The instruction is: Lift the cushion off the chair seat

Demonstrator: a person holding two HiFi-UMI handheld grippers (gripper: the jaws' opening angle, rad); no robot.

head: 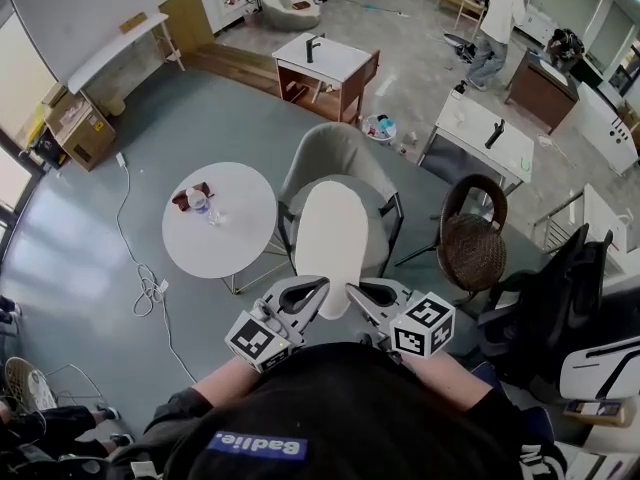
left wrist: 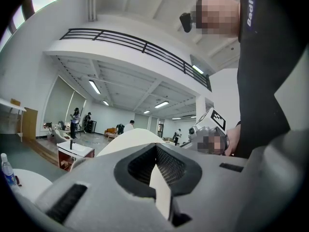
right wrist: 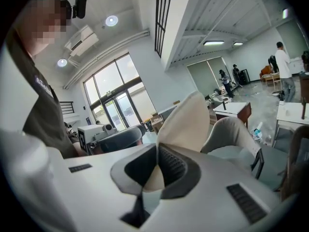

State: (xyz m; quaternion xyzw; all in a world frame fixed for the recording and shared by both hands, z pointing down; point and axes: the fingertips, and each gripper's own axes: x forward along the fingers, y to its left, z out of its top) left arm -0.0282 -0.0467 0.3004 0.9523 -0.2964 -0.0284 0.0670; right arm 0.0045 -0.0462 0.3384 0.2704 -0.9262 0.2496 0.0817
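The cushion (head: pixel 332 236) is a pale cream oval pad (smooth, thin at the rim), held tilted over the grey chair (head: pixel 340 153) seat. The left claw (head: pixel 308 293) and right claw (head: pixel 368 294) each pinch its near edge.

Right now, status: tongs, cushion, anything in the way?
Left tongs shut on cushion edge; right tongs same. Cushion held up over grey chair. Nothing seen in the way.
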